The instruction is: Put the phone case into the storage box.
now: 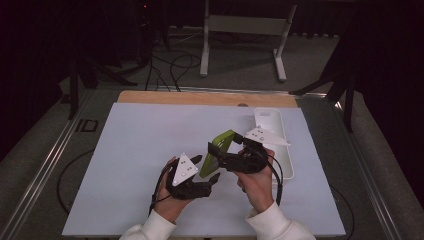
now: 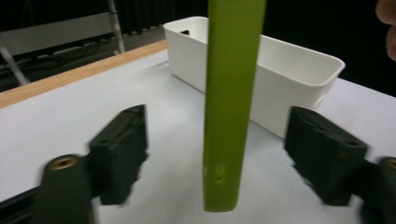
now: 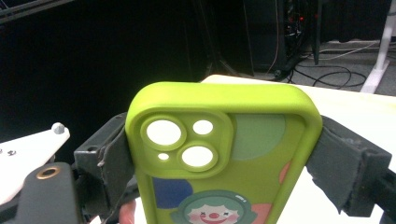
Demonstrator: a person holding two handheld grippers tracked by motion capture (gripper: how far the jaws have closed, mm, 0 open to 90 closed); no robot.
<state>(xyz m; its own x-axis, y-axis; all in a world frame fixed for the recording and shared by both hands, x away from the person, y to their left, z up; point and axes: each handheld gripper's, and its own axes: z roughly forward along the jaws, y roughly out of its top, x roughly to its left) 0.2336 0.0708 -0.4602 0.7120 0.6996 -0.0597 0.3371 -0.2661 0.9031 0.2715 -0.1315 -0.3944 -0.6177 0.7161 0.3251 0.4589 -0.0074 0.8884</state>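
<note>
Near the right edge of the white table mat (image 1: 135, 150), beside the white plastic bin (image 1: 278, 145), right gripper (image 1: 231, 159) alone clamps the lime-green silicone phone case (image 1: 218, 150), left gripper (image 1: 210, 181) spread clear; soft case may flex and slip

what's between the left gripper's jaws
The green phone case, edge-on in the left gripper view, with clear gaps either side; the pads don't touch it. The right gripper holds it.

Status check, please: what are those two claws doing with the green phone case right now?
Right gripper clamped on green phone case. Left gripper open, pads clear of the case edge between them. White bin behind, nothing blocking.
</note>
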